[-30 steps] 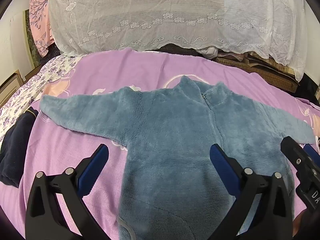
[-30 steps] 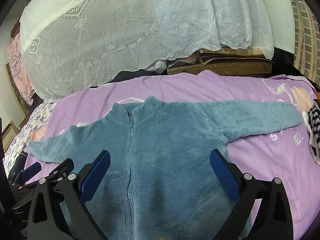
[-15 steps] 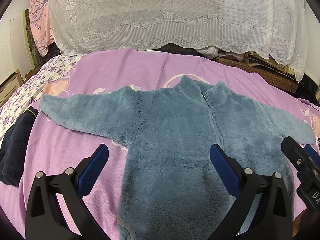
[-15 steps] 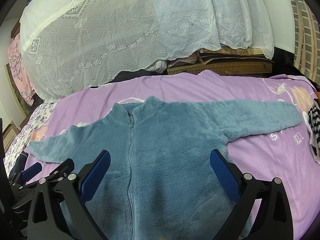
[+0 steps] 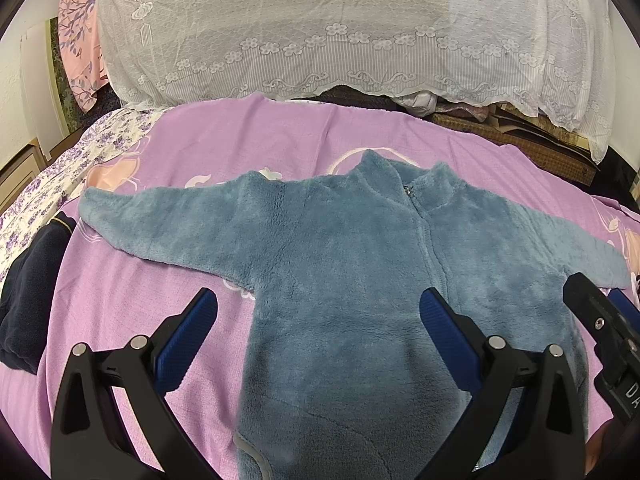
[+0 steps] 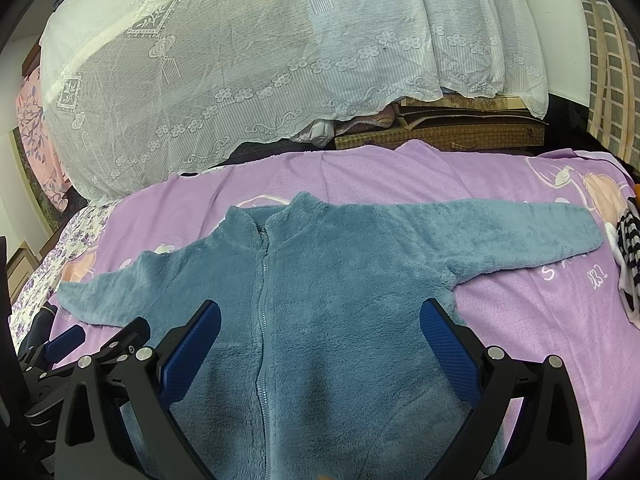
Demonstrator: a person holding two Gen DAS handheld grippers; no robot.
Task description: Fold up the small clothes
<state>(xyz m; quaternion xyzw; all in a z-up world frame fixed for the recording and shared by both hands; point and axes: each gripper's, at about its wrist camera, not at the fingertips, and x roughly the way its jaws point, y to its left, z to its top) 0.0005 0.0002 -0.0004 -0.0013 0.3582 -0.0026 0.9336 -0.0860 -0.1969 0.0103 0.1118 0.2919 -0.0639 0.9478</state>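
Observation:
A small blue-grey fleece jacket (image 5: 344, 264) lies flat and face up on the purple blanket (image 5: 248, 140), zipper closed, both sleeves spread out to the sides. It also shows in the right wrist view (image 6: 320, 288). My left gripper (image 5: 318, 316) is open and empty above the jacket's lower left part. My right gripper (image 6: 320, 320) is open and empty above its lower right part. The right gripper shows at the right edge of the left wrist view (image 5: 608, 340). The left gripper shows at the lower left of the right wrist view (image 6: 80, 356).
A dark navy garment (image 5: 28, 288) lies at the blanket's left edge. A black-and-white striped garment (image 6: 628, 256) lies at the right edge. A white lace cover (image 5: 340, 28) drapes a pile behind the blanket. A floral sheet (image 5: 76, 160) lies at far left.

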